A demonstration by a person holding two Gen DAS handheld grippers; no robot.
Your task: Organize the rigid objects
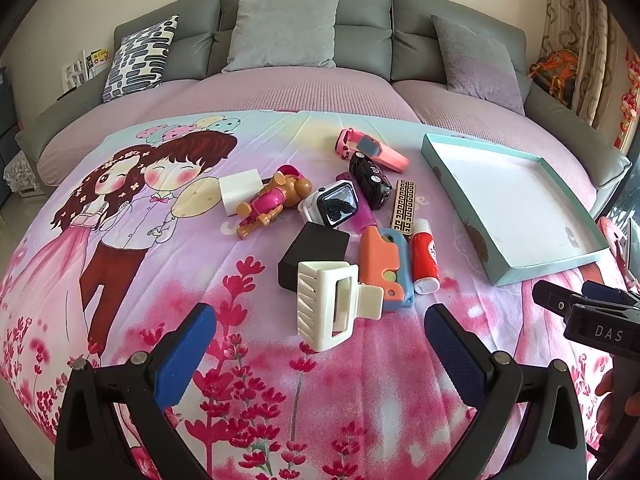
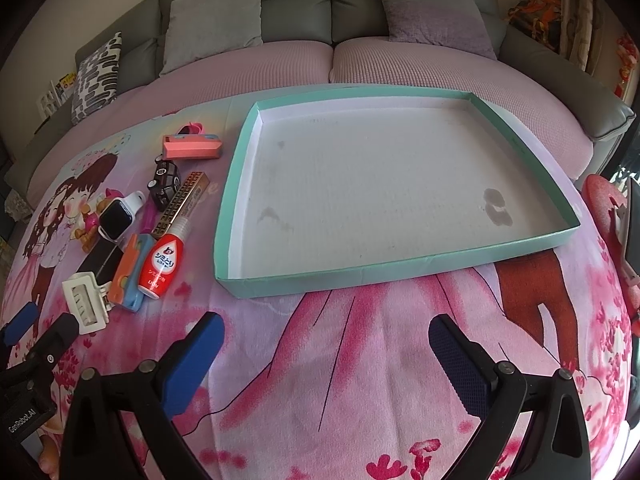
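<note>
Left wrist view shows the left gripper nearest, its blue-padded fingers spread wide with nothing between them, hanging over the printed blanket. Just beyond its tips lies a cream hair claw, touching a black box and an orange-and-blue toy. A red bottle sits just right of that toy. Farther on come a smartwatch, a pink-and-brown bear figure, a white block, a patterned gold bar, a black toy car and, farthest, a pink watch. To the right, the right gripper is likewise wide open and holding nothing, facing the teal tray, which is empty. Judging from this, sorting has not begun: every item lies in the pile left of the tray, so all remain to be moved, the claw probably first.
</note>
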